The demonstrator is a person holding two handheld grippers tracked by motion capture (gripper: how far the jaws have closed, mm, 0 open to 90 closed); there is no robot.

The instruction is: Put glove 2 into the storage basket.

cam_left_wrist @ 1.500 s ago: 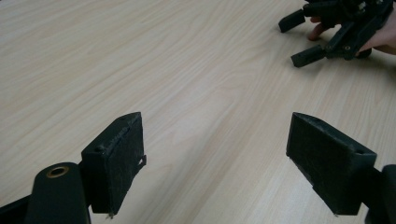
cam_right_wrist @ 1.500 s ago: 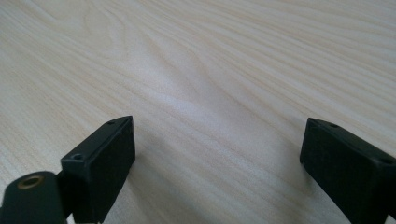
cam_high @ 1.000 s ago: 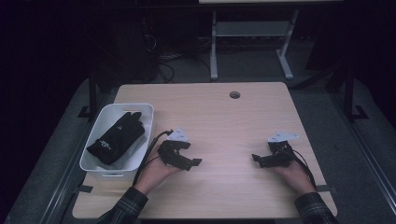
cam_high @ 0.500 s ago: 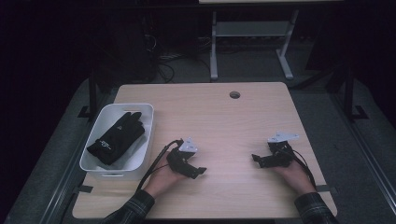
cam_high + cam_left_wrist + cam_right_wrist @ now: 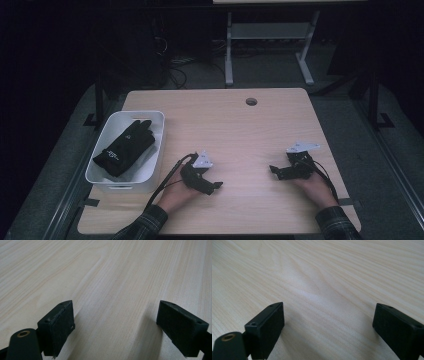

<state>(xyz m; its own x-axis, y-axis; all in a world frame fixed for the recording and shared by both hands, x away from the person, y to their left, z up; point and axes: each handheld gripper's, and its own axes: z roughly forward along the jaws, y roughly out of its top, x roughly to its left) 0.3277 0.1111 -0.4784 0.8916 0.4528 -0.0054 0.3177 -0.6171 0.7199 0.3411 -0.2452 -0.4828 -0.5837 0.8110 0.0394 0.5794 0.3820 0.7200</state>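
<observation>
Both grippers, left point(image 5: 216, 186) and right point(image 5: 272, 170), are resting wide open and empty; the left's jaws have just been opening. Its cable point(image 5: 167, 177) is risking snagging the bin point(image 5: 150, 177) holding the glove point(image 5: 125, 147).

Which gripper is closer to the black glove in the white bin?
Left. The left gripper sits on the table just right of the white bin holding the black glove. The right gripper rests far across the table, near its right edge.
</observation>
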